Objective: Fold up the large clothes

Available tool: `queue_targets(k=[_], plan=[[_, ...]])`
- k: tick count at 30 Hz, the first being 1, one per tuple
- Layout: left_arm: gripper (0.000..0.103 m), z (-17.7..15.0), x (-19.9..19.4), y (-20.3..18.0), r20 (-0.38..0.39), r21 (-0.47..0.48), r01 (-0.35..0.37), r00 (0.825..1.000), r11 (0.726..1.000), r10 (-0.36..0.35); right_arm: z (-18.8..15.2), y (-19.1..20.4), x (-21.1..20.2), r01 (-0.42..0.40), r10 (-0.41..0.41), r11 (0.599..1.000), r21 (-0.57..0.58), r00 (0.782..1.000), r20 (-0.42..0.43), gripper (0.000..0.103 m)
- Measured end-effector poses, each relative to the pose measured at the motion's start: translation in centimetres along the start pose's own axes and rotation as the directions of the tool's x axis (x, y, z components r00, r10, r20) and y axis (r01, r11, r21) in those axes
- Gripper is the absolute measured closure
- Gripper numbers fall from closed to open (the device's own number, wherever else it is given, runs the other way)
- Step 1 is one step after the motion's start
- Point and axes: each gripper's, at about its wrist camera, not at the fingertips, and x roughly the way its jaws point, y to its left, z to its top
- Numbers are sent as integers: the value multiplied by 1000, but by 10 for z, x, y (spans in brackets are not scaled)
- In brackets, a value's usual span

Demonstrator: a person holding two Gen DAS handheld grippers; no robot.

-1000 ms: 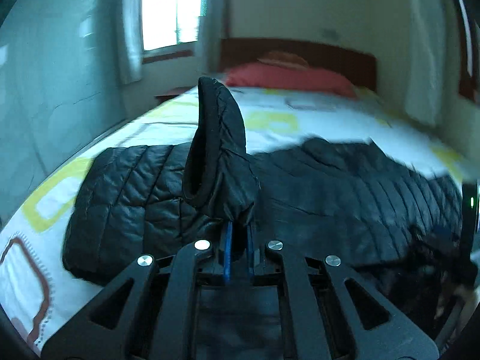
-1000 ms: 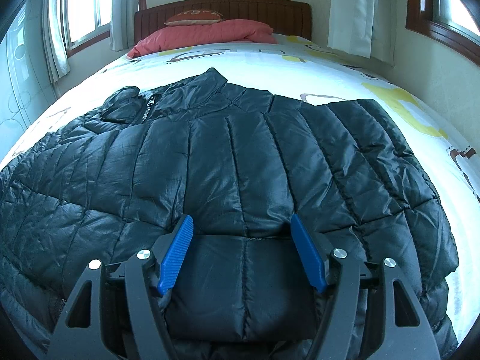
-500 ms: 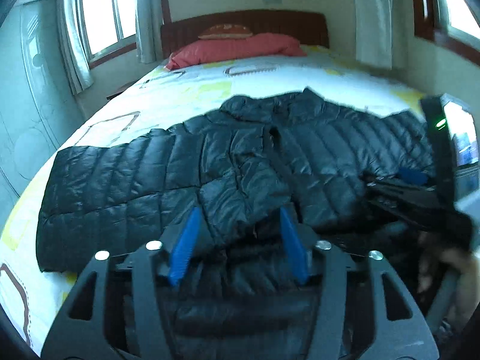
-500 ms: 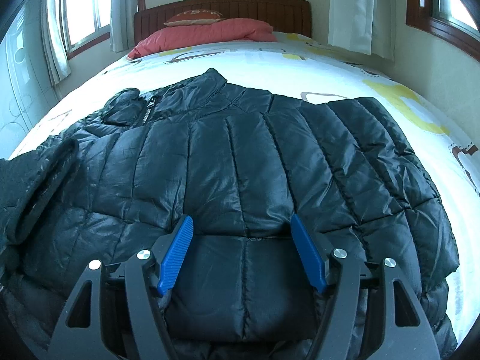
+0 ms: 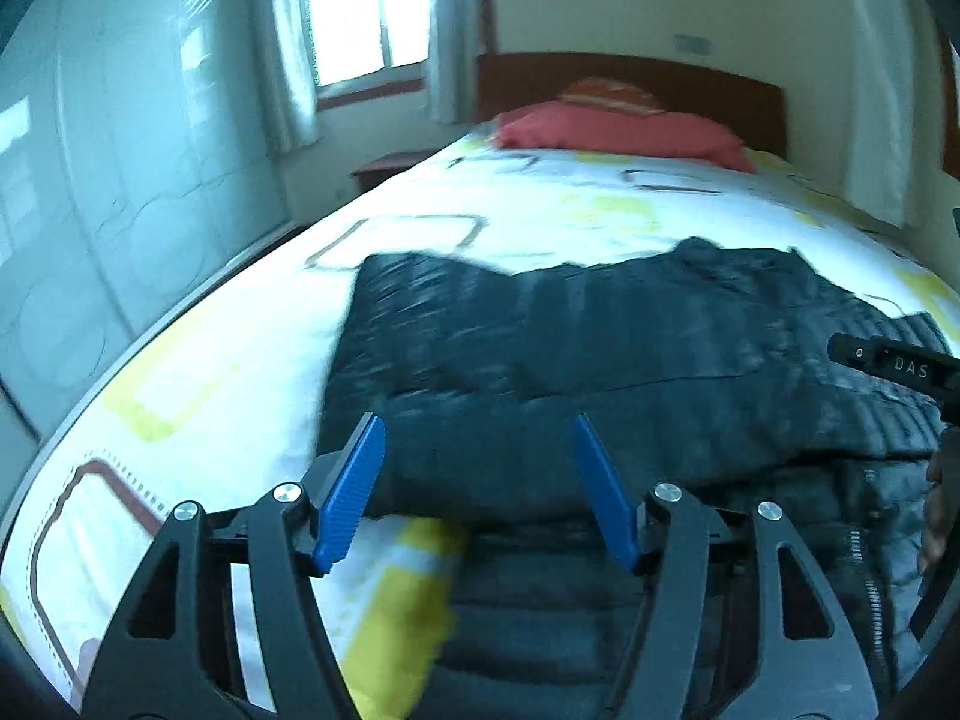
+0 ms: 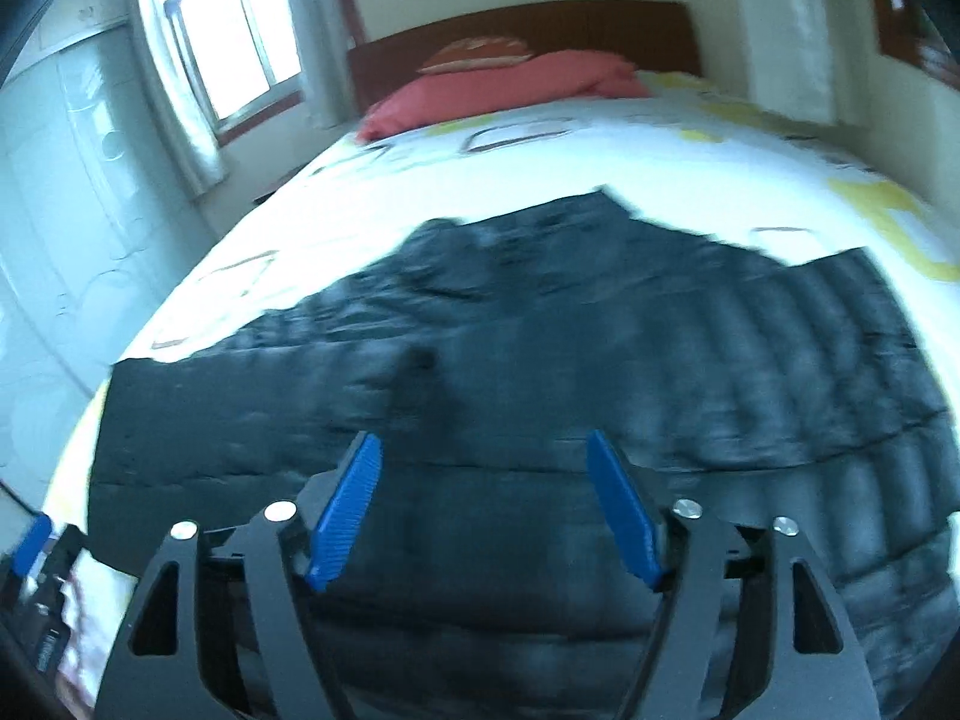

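Jacket [image 5: 630,360] lying spread on bed [image 5: 252,360], black, quilted, w/ sleeve crossing over body. Risking that sleeve sliding back off, slick puffy fabric springing open w/o pressing. Left gripper [image 5: 480,486] just opening vs a sec ago, sleeve dropped, nothing btwn pads now. Right gripper [image 6: 486,510] also just widening, gaping empty above jacket, pulling up and away.

Red pillow [image 5: 624,132] against a dark wooden headboard [image 5: 630,75]; curtained window [image 5: 354,12] beside it
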Motion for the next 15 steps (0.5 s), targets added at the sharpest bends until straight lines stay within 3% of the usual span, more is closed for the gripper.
queue_targets(k=[3,4,5,6,8,12,15], plan=[[38,-3,8,14,-19,-17,-23,1000,1000,23,-6,13,29,8,-9,1000,-5,998,-64,31],[38,-5,8,16,-20,-17,-26,999,1000,26,-8,14,35,12,-13,1000,-2,997,-70,39],[38,-5,9,18,-20,-15,-29,999,999,29,-9,16,37,9,-9,1000,-5,998,-66,60],[38,-6,10,20,-22,-13,-30,999,999,30,-7,18,35,13,-14,1000,-16,999,-53,74],[38,-4,11,22,-21,-15,-24,999,1000,24,-6,17,26,-7,7,1000,-21,999,-31,85],[35,2,2,24,5,-40,10,1000,999,-10,11,-7,-6,66,-62,997,-47,996,71,86],[30,8,-4,26,23,-77,49,999,996,-47,22,-42,-25,116,-113,993,-32,989,100,86]])
